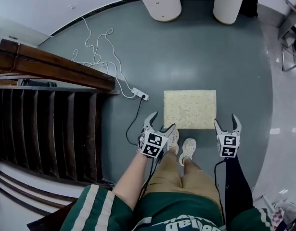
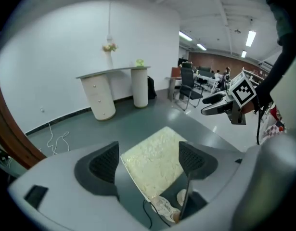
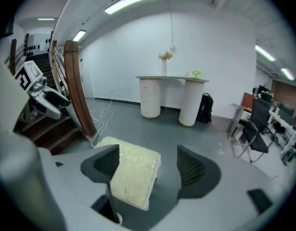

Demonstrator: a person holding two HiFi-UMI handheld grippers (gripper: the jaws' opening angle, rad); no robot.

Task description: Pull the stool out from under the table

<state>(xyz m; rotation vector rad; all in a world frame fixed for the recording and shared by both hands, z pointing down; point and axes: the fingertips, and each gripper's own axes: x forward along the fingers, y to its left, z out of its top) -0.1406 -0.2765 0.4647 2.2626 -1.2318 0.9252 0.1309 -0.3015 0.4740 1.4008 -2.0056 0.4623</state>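
The stool [image 1: 189,109], a low square seat with a cream textured top, stands on the grey floor just ahead of the person's shoes [image 1: 187,149]. It is well clear of the white table [image 1: 160,1] on two round pedestals at the far wall. My left gripper [image 1: 163,120] is open in the air at the stool's near left corner. My right gripper [image 1: 225,119] is open by the near right corner. Neither touches it. In the left gripper view the stool [image 2: 155,160] lies below and between empty pads [image 2: 105,161]; in the right gripper view the stool [image 3: 133,174] sits lower left.
A wooden staircase with a brown handrail [image 1: 51,66] fills the left side. A white power strip [image 1: 140,94] and its looping cable lie on the floor left of the stool. Office chairs [image 2: 188,88] and a black bag [image 3: 204,108] stand off to the right.
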